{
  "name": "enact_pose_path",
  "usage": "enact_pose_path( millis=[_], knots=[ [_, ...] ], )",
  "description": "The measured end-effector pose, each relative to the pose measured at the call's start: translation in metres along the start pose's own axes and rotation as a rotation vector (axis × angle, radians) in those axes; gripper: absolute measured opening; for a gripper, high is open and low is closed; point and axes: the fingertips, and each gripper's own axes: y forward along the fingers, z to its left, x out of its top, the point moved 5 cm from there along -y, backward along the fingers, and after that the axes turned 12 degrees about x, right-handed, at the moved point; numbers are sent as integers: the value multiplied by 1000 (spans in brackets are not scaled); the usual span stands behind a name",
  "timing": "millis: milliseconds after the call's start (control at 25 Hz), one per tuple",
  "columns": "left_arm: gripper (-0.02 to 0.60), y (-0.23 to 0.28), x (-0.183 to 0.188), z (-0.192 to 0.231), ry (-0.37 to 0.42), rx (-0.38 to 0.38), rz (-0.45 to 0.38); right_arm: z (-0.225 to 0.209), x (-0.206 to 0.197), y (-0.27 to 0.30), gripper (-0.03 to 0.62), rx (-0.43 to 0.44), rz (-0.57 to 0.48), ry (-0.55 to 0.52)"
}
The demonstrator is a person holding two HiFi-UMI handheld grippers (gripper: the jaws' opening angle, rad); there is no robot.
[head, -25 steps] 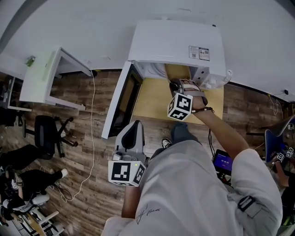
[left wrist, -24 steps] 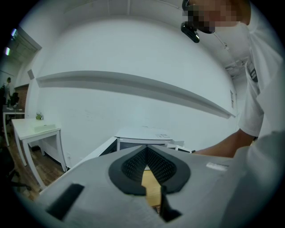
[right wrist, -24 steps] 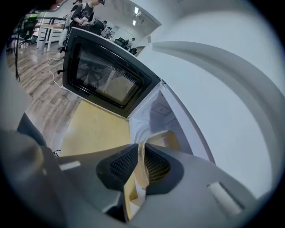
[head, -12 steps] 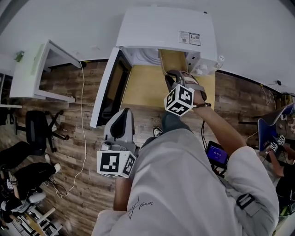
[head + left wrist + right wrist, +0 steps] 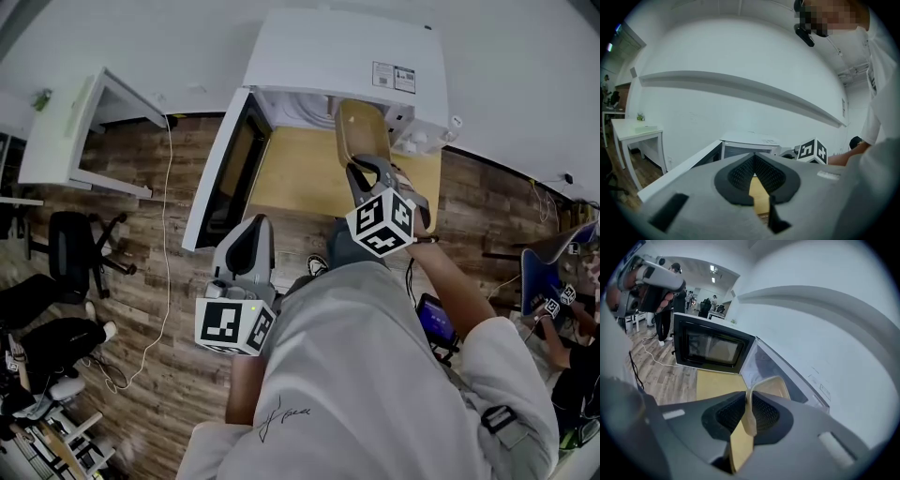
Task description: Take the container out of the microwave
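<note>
The right gripper is pinching the tan container by its near rim at the open microwave mouth, while the left gripper, jaws together and empty, is hanging nearer, leaving room.

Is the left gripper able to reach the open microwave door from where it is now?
Probably yes. The door hangs open on the left, and the left gripper sits close before it with nothing seen between them. The right gripper, shut on the container, is off to the right.
</note>
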Motion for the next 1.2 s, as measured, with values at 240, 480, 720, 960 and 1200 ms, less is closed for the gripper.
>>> enact_pose_path(
  millis=[240, 480, 720, 960, 1200],
  knots=[
    [6, 2, -4, -1, 0, -1, 12, 7, -3, -17, 58, 12, -53, 86],
    [5, 2, -6, 0, -11, -4, 19, 11, 6, -44, 57, 26, -147, 147],
    [5, -1, -5, 0, -3, 18, 0, 17, 24, -76, 57, 70, -333, 199],
    [5, -5, -4, 2, -22, 25, -16, 20, 30, -99, 57, 98, -442, 249],
    [5, -6, -5, -2, -26, 17, -19, 18, 34, -126, 55, 137, -559, 273]
  ],
)
